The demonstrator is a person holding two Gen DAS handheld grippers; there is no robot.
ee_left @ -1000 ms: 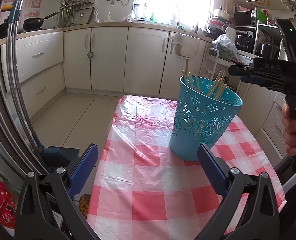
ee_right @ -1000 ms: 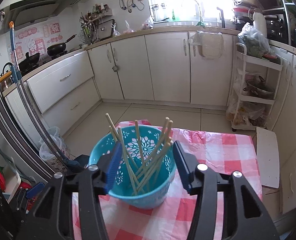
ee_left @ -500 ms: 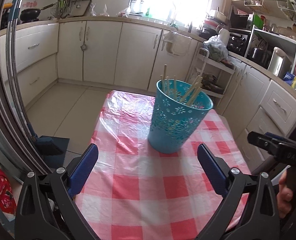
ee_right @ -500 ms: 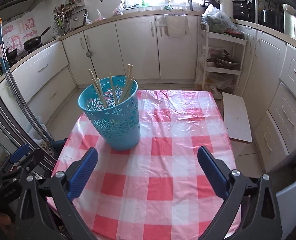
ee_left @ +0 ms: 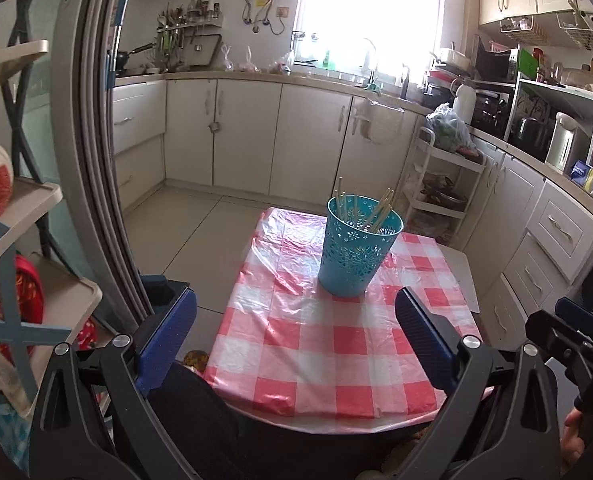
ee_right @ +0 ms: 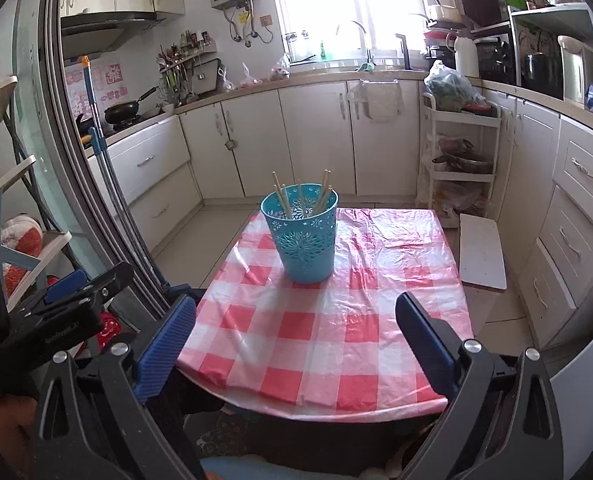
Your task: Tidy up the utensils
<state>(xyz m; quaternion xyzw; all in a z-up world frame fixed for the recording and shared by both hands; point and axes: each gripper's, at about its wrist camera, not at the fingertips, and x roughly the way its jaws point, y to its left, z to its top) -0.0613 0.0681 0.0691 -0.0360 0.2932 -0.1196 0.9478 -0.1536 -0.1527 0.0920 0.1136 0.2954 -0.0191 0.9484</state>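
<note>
Both tools have drawn back from the blue basket [ee_right: 302, 236] of chopsticks [ee_right: 320, 194] near the tabletop's [ee_right: 336, 344] far edge; left tool [ee_left: 294, 322] and right tool [ee_right: 295, 322] gape wide, empty.

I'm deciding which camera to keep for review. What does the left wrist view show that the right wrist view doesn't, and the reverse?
Only the left wrist view shows the right tool at its right edge. Only the right wrist view shows the left tool at its left edge and a black wok on the stove. Both show the blue basket holding chopsticks on the red checked tablecloth, and open tool jaws.
</note>
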